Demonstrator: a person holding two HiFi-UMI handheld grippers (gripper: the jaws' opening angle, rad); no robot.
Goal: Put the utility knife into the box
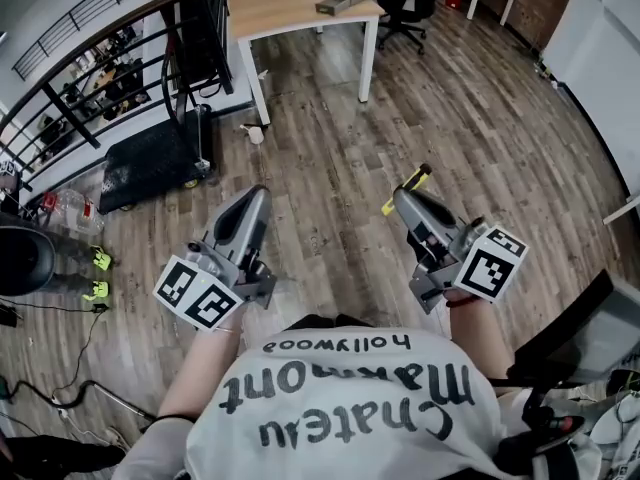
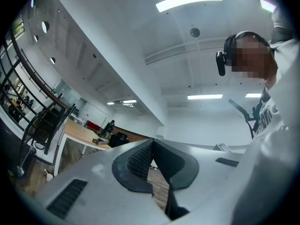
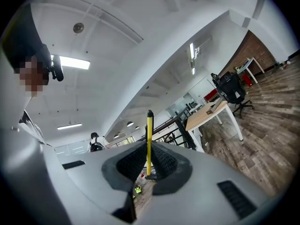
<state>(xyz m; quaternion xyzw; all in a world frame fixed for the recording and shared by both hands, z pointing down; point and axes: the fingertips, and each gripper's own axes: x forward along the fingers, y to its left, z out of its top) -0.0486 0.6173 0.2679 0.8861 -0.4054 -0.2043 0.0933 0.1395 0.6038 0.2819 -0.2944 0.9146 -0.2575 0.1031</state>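
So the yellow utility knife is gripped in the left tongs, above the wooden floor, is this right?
Not quite. The yellow utility knife is gripped in the right tongs, above the wooden floor; the right gripper view shows it between them. The left tongs are shut on nothing.

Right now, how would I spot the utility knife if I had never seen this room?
Find the person in the white printed shirt standing on the wooden floor, then look at the right tool in that person's hand. The utility knife is the thin yellow strip with a black tip, pinched between that tool's jaws. The left tool is shut and holds nothing.
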